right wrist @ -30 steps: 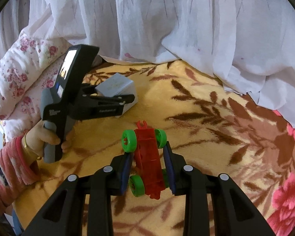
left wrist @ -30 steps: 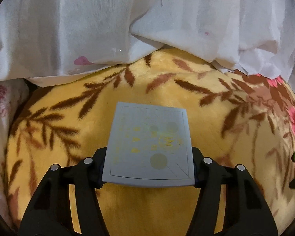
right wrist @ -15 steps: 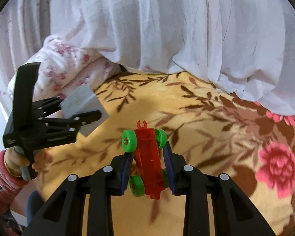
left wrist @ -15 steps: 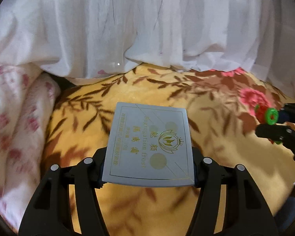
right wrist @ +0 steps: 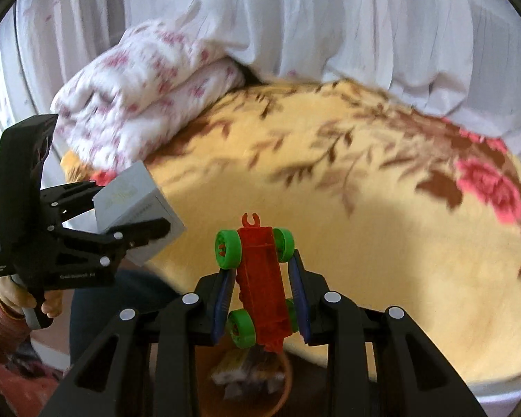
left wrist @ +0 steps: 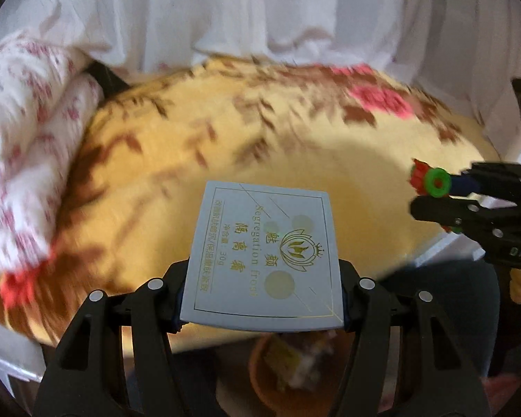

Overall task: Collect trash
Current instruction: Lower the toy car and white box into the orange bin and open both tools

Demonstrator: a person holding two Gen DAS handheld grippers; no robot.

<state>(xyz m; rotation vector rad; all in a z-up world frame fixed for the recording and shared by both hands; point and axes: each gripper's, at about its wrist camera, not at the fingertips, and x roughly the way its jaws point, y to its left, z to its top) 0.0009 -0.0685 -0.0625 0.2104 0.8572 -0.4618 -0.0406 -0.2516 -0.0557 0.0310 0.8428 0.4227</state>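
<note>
My left gripper [left wrist: 262, 299] is shut on a grey cardboard box [left wrist: 264, 253] with gold print, held in the air past the bed's front edge; the box also shows in the right wrist view [right wrist: 135, 205]. My right gripper [right wrist: 262, 299] is shut on a red toy car with green wheels [right wrist: 260, 278]; the toy also shows at the right of the left wrist view [left wrist: 430, 182]. An orange-brown trash bin [left wrist: 260, 375] with wrappers inside sits on the floor below both grippers, and it shows in the right wrist view [right wrist: 281, 392] too.
A bed with a yellow floral blanket [right wrist: 382, 243] fills the middle of both views. A folded white quilt with pink flowers [right wrist: 146, 93] lies at its left end. A white curtain [right wrist: 330, 17] hangs behind. The person's leg [left wrist: 444, 299] is beside the bin.
Both grippers have pulled back from the bed with their loads, so the bed edge and the trash bin below have come into view. Both grips are unchanged.
</note>
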